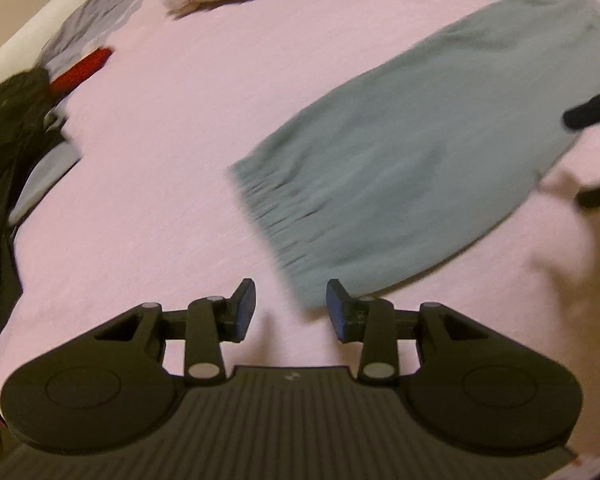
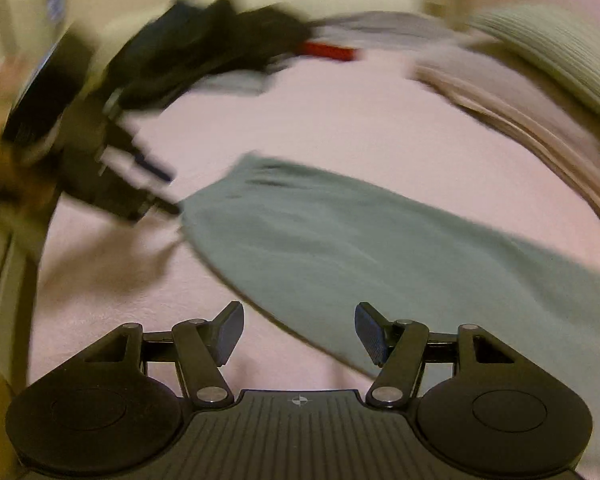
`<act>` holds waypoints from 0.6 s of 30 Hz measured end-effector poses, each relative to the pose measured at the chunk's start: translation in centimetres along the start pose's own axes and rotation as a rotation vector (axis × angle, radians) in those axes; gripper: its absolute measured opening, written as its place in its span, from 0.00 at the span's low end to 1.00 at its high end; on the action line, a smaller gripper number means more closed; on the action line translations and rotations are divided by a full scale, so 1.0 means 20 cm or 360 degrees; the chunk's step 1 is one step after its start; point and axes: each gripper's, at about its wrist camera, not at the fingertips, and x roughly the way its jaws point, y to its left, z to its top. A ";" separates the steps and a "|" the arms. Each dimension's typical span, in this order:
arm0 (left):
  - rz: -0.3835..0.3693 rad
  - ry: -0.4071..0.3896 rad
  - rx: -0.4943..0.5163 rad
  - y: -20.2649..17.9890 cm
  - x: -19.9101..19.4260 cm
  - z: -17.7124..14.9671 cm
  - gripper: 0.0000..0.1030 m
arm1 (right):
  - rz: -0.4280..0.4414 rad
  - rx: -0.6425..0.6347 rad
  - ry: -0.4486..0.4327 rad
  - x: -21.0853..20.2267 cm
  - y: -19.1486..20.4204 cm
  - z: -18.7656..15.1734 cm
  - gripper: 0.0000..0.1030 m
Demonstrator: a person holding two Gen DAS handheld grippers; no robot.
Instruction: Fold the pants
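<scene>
Both claws are over the pink bed, empty: left gripper [image 1: 291,306] jaws part open, right gripper [image 2: 299,330] wide. Pants [image 1: 420,160] lie flat mid-bed, folded lengthwise. Next move likely: grip one end for the crosswise fold.

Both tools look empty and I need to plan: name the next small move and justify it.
Probably bring the left hand-held gripper onto the gathered waistband end of the green pants beside it and pinch. Both it and the right hand-held gripper stand open, holding nothing, and the pants lie flat and long on the pink sheet.

A home bedroom: pink bedsheet [image 1: 160,160], piled clothes [image 1: 8,128], folded blankets [image 2: 540,72].
</scene>
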 end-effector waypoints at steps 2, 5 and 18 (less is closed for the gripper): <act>0.0020 -0.0032 -0.0060 0.13 0.01 -0.07 0.33 | 0.0009 -0.0256 0.0016 0.21 0.17 0.09 0.57; 0.0047 -0.0065 -0.0148 0.27 -0.01 -0.17 0.33 | 0.0032 -0.0729 0.0027 0.48 0.44 0.16 0.57; -0.0071 -0.0047 -0.0394 0.40 -0.01 -0.39 0.33 | -0.0087 -0.0682 -0.0040 0.62 0.44 0.31 0.02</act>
